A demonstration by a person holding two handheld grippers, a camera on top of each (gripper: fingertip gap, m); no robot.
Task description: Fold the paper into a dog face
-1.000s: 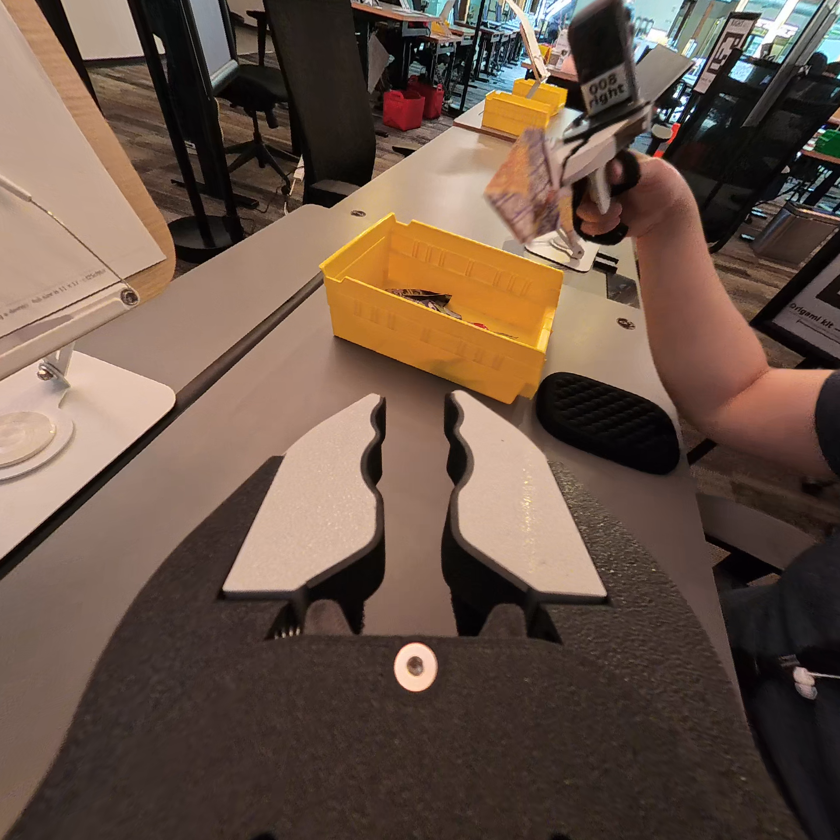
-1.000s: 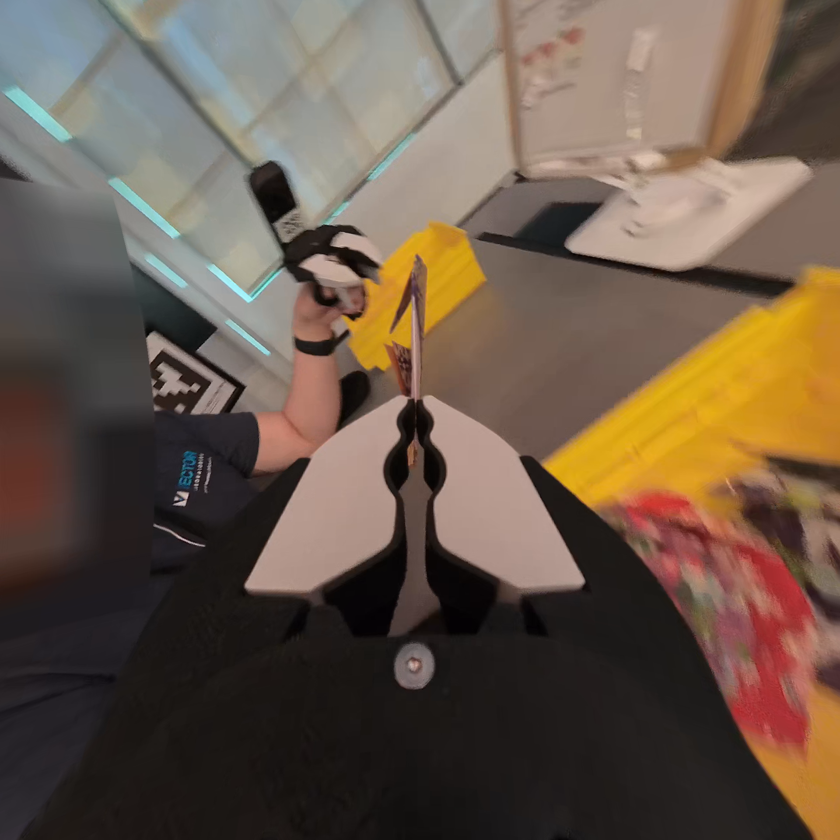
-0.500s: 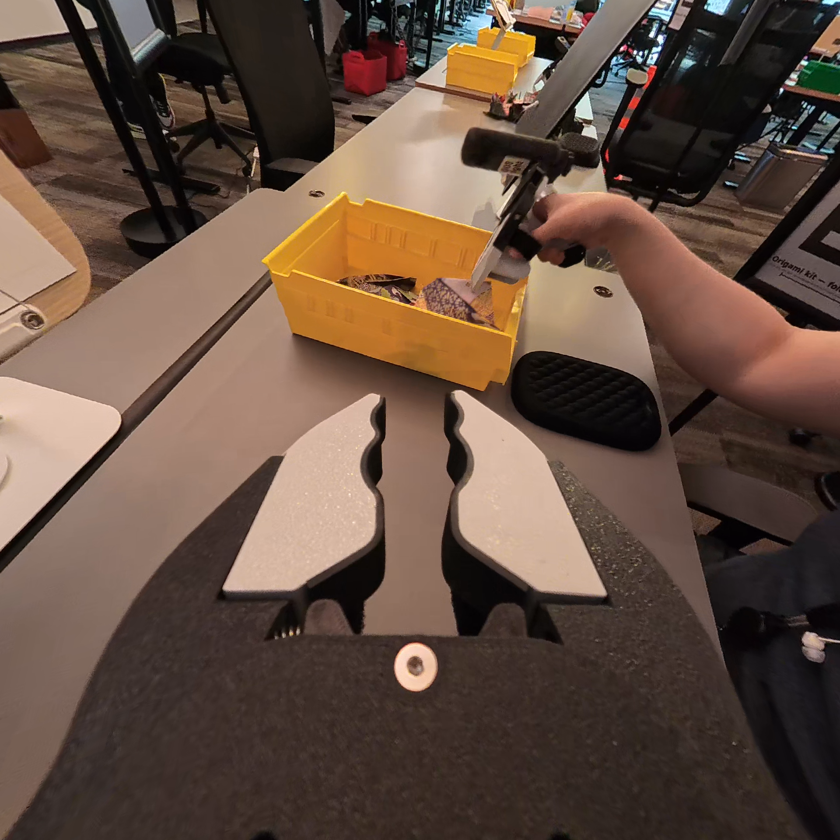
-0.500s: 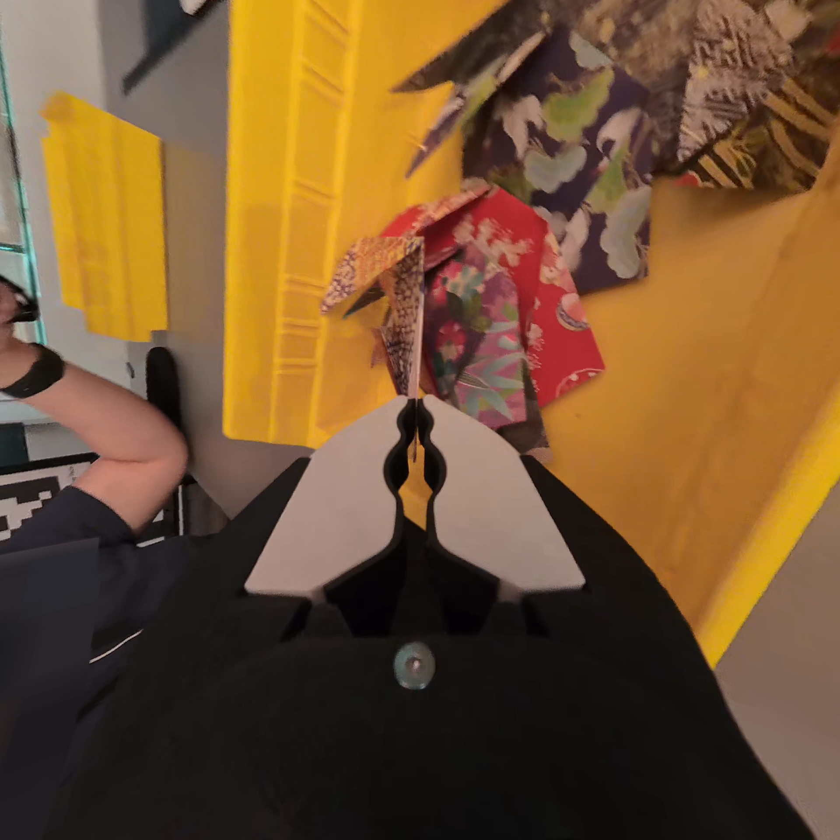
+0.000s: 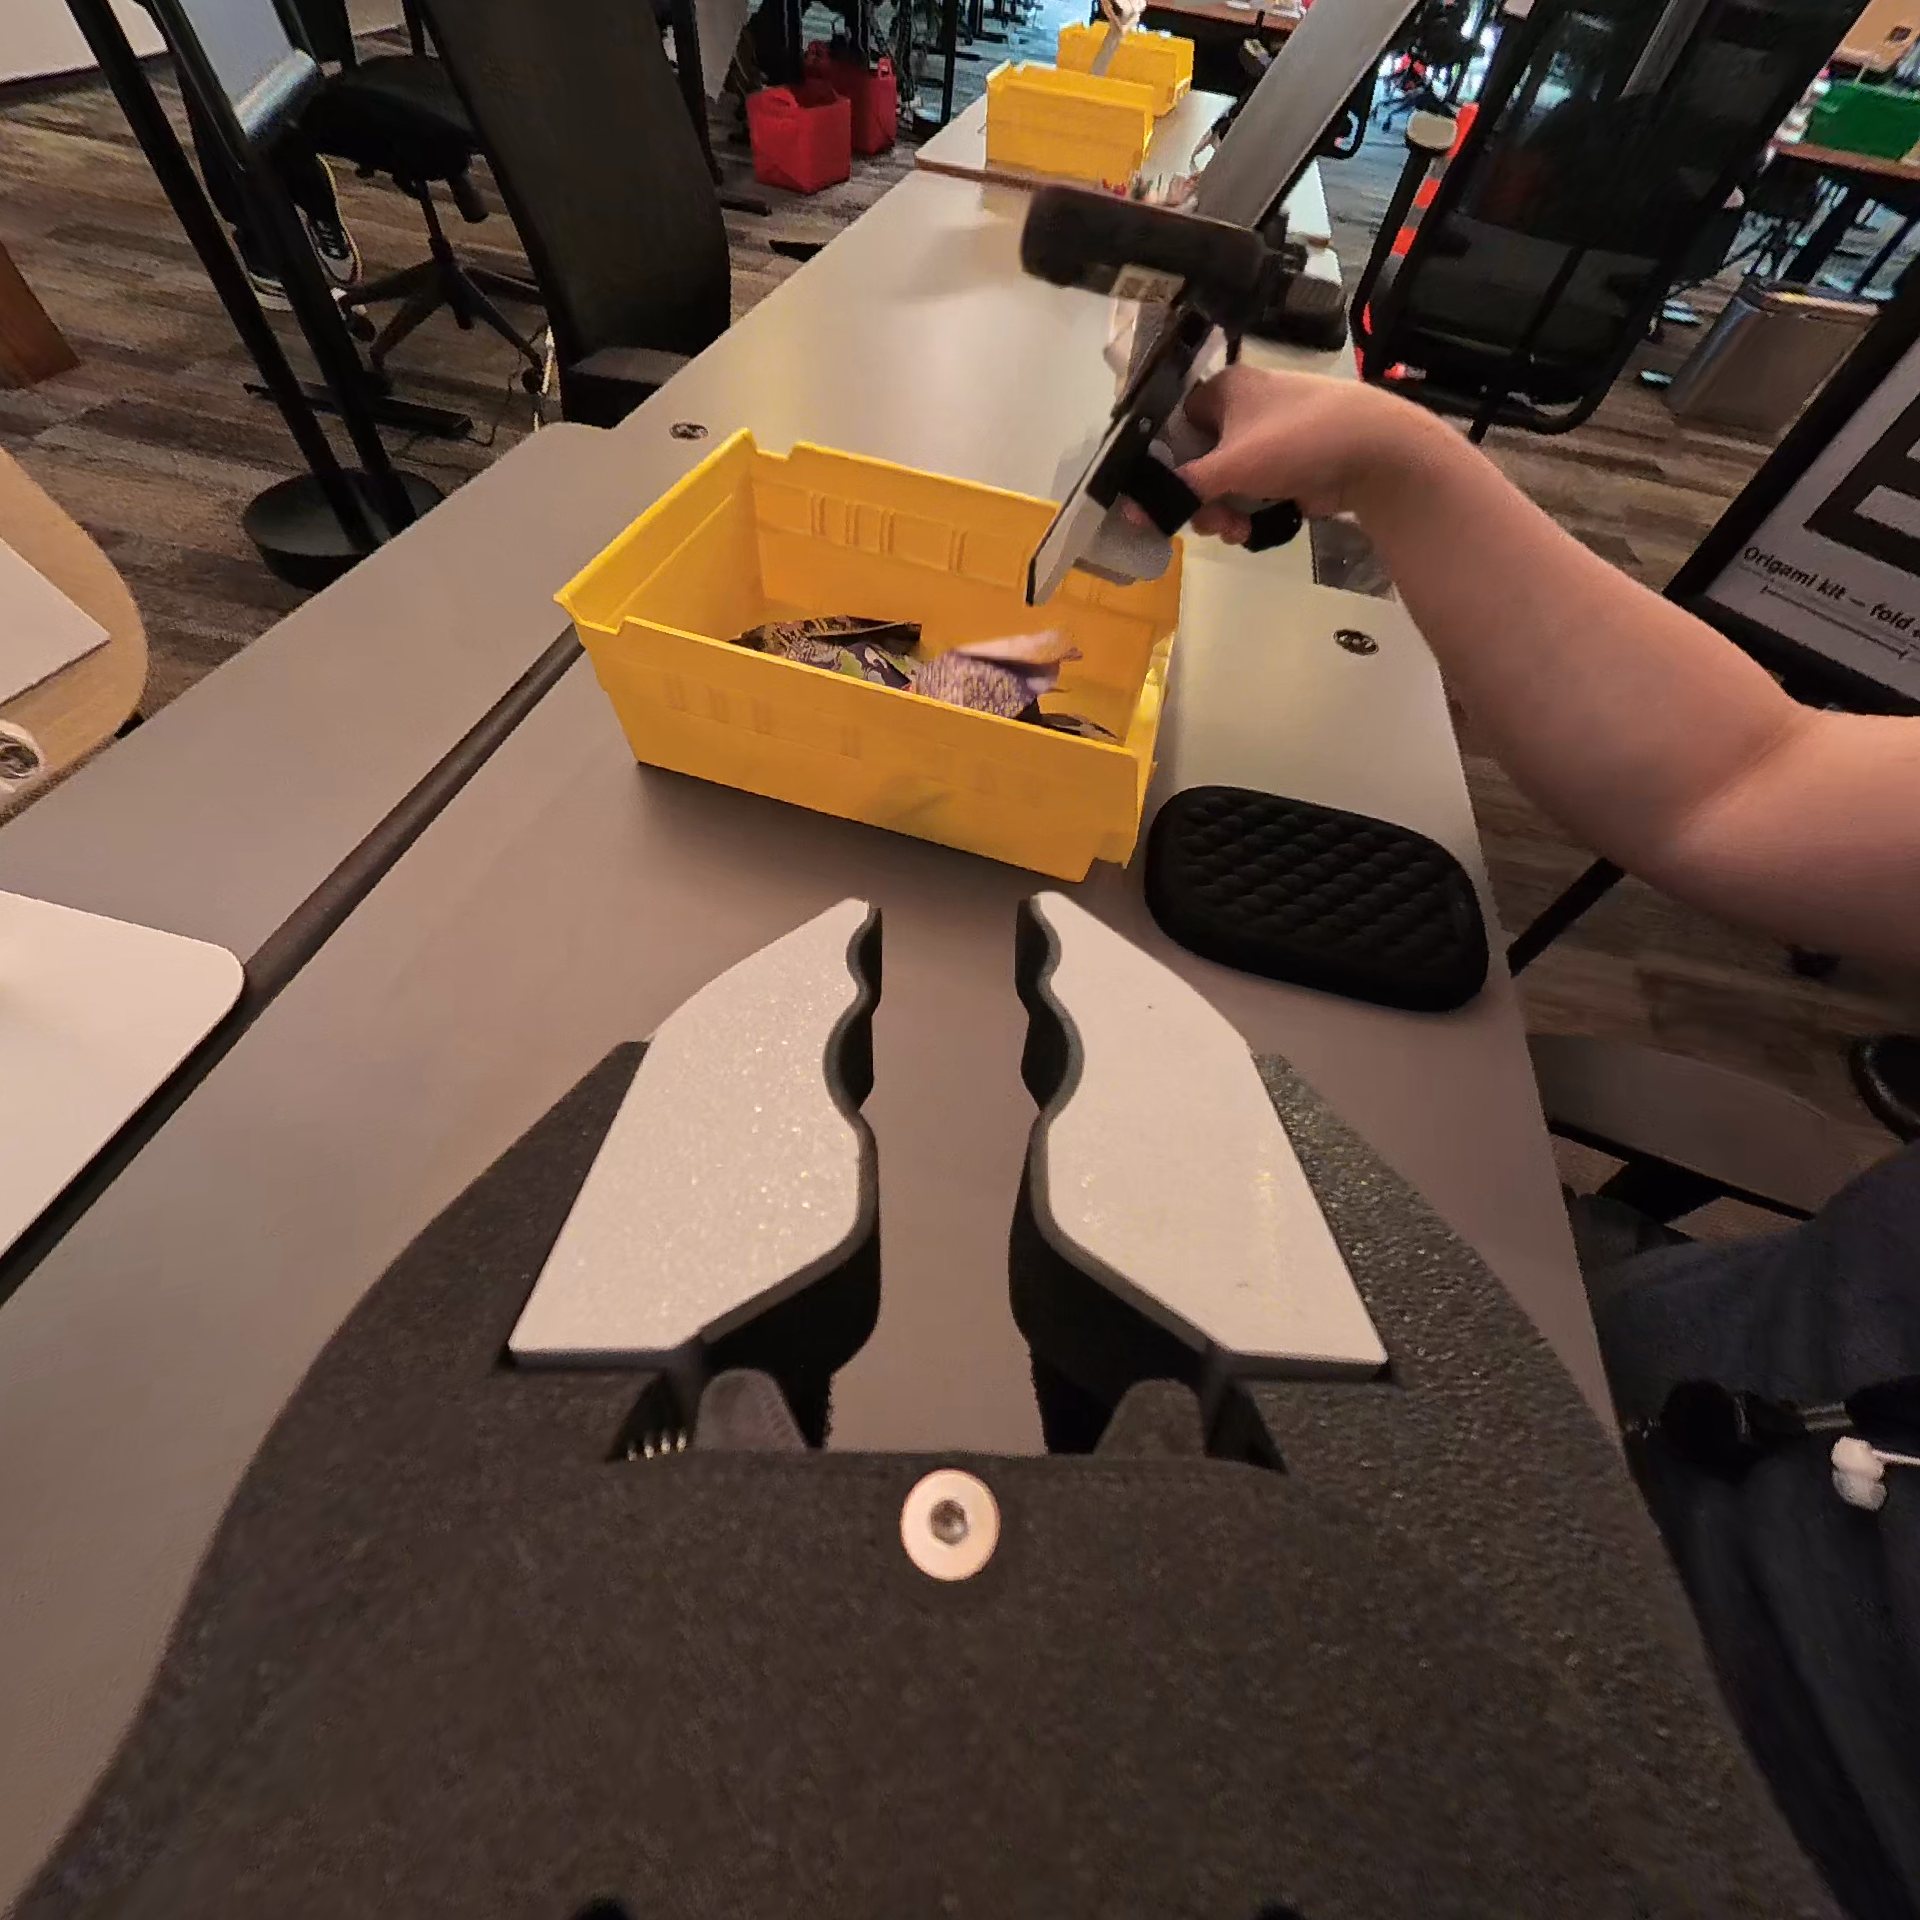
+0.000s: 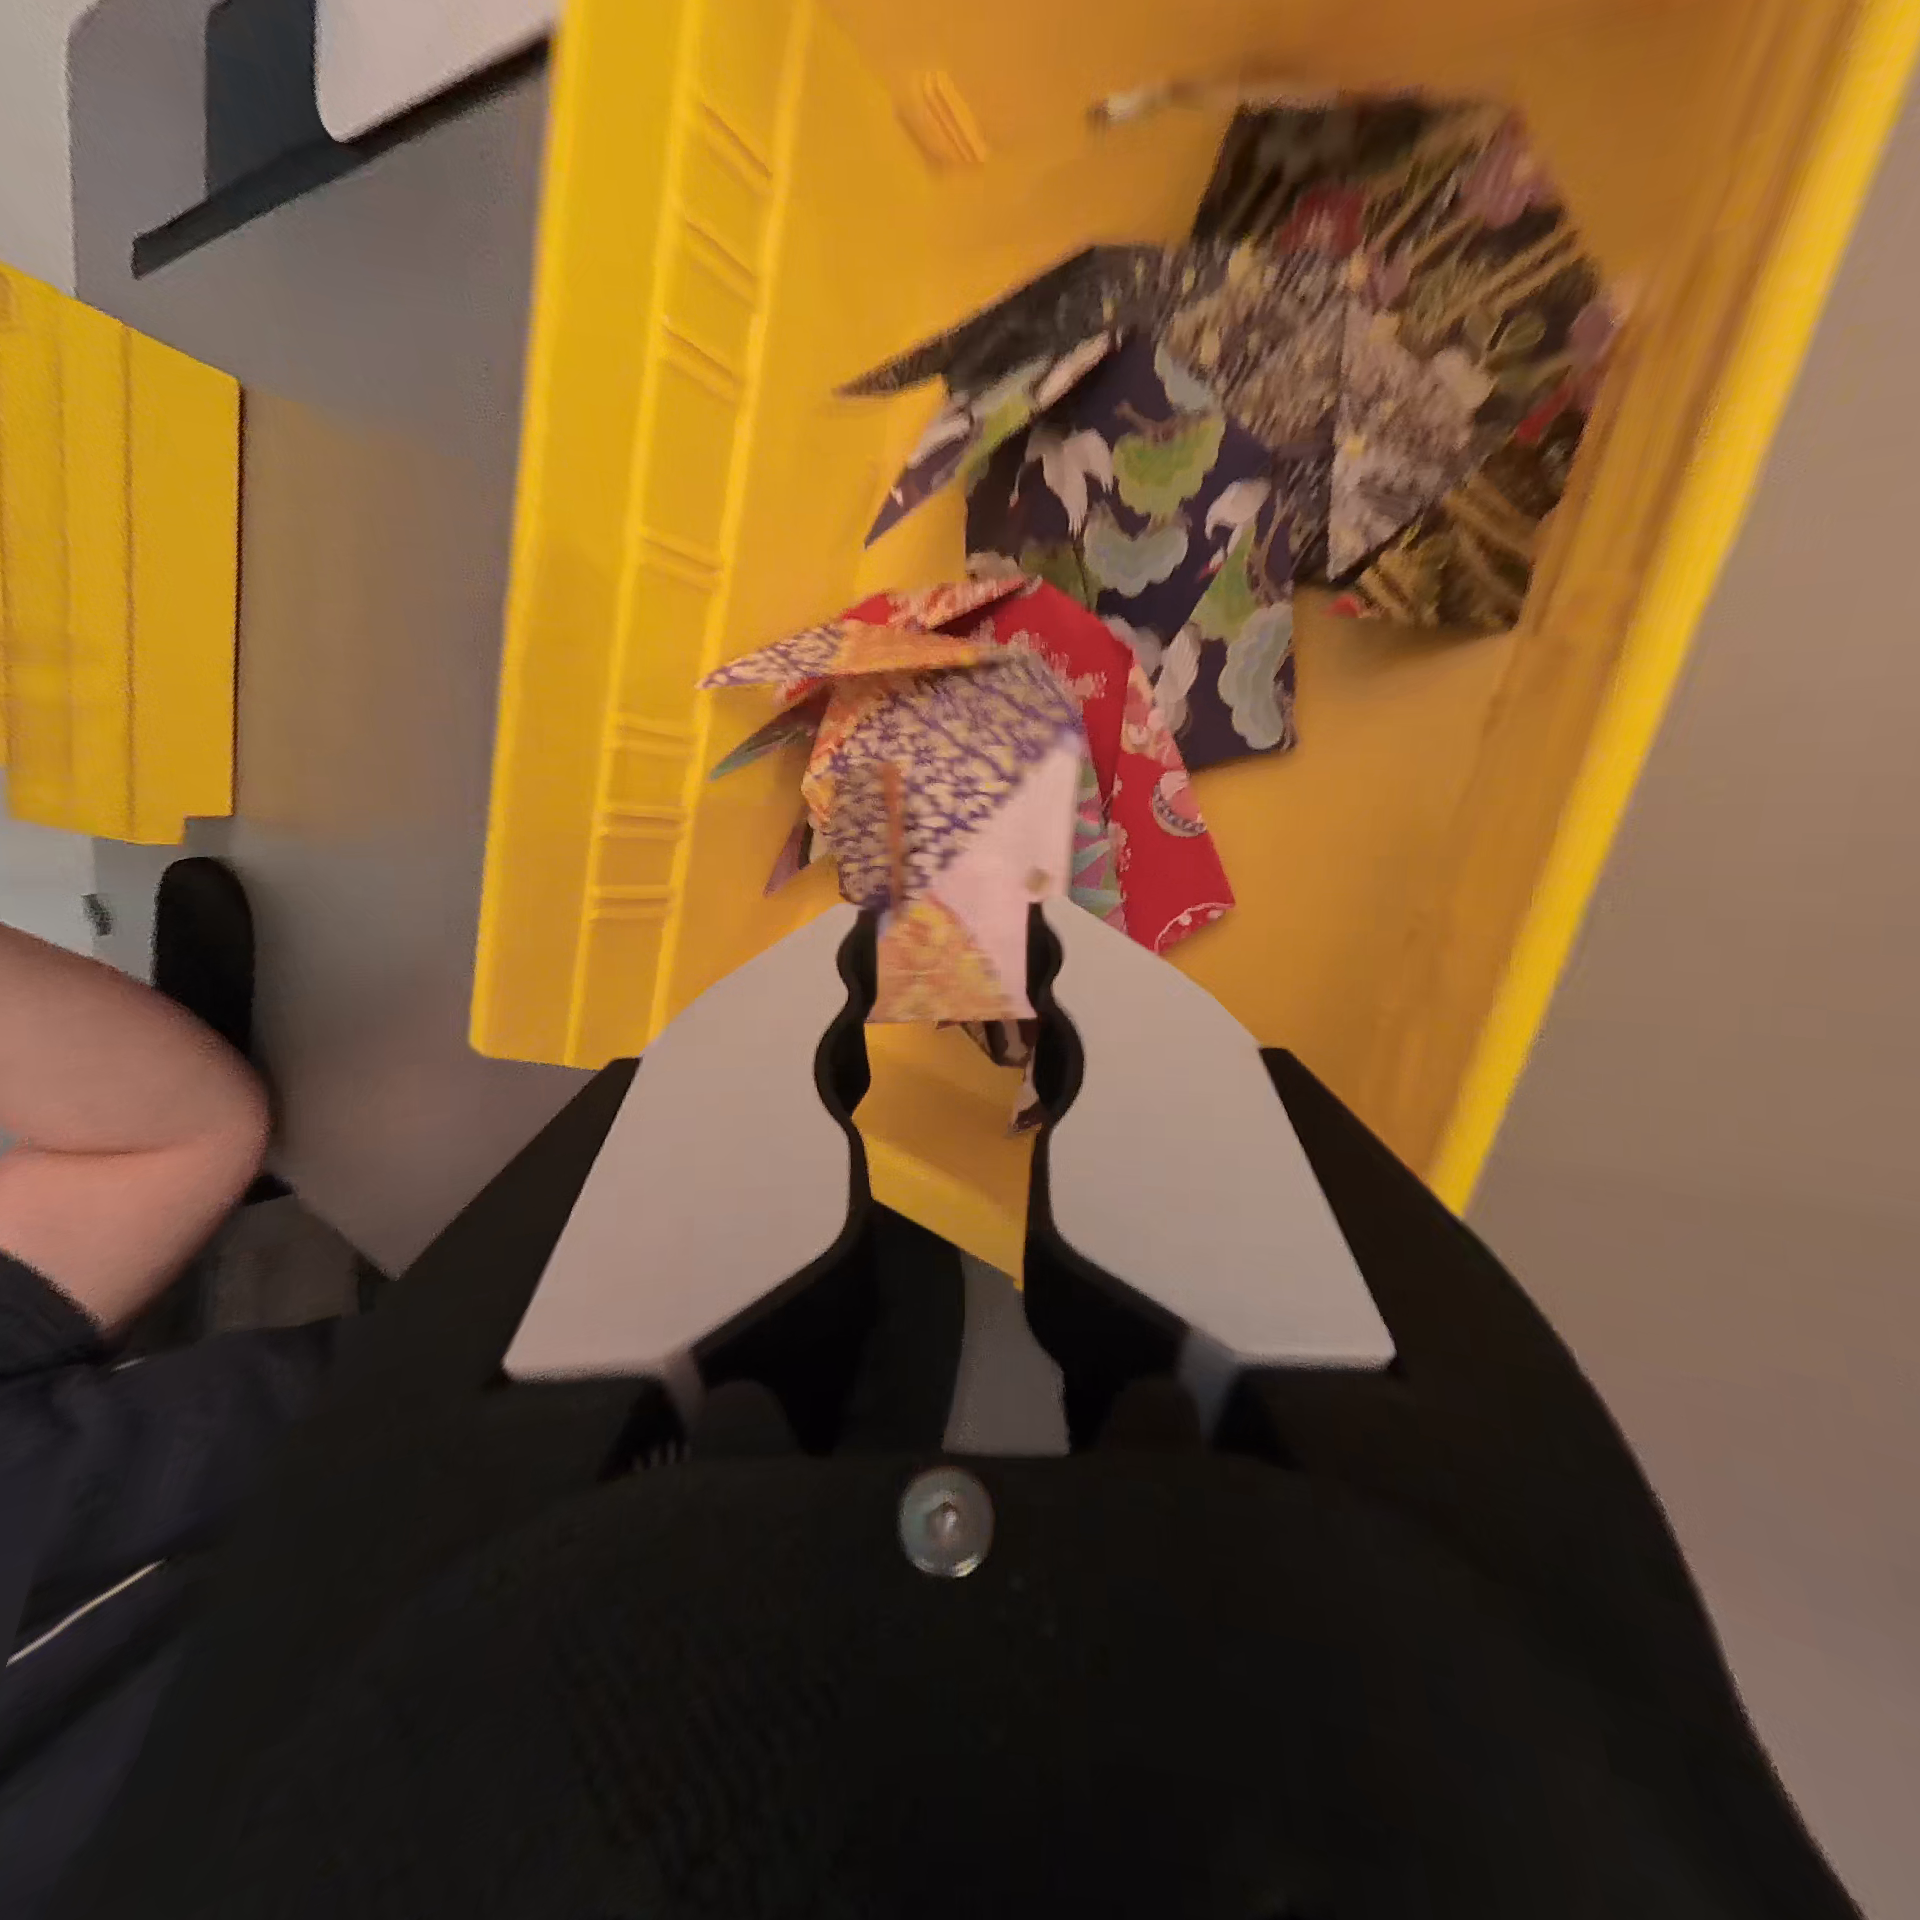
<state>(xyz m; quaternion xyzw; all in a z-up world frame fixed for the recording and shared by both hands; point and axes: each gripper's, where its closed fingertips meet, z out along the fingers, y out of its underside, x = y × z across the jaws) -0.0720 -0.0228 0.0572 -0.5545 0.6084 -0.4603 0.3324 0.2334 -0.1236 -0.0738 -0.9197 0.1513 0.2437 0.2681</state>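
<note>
The folded paper (image 6: 940, 790), patterned purple and orange with a white corner, lies blurred in the yellow bin (image 6: 644, 582), near its side wall, atop a red folded piece (image 6: 1153, 831). A dark blue piece (image 6: 1164, 551) and a black-and-gold one (image 6: 1434, 416) sit deeper in the bin. The right gripper (image 6: 945, 935) hangs just above the bin with its jaws parted, clamping nothing; whether its tips touch the paper is unclear. The left gripper (image 5: 948, 920) hovers over the grey table (image 5: 520, 935) short of the bin, jaws apart and empty. A black pad (image 5: 1314, 894) lies beside the bin.
</note>
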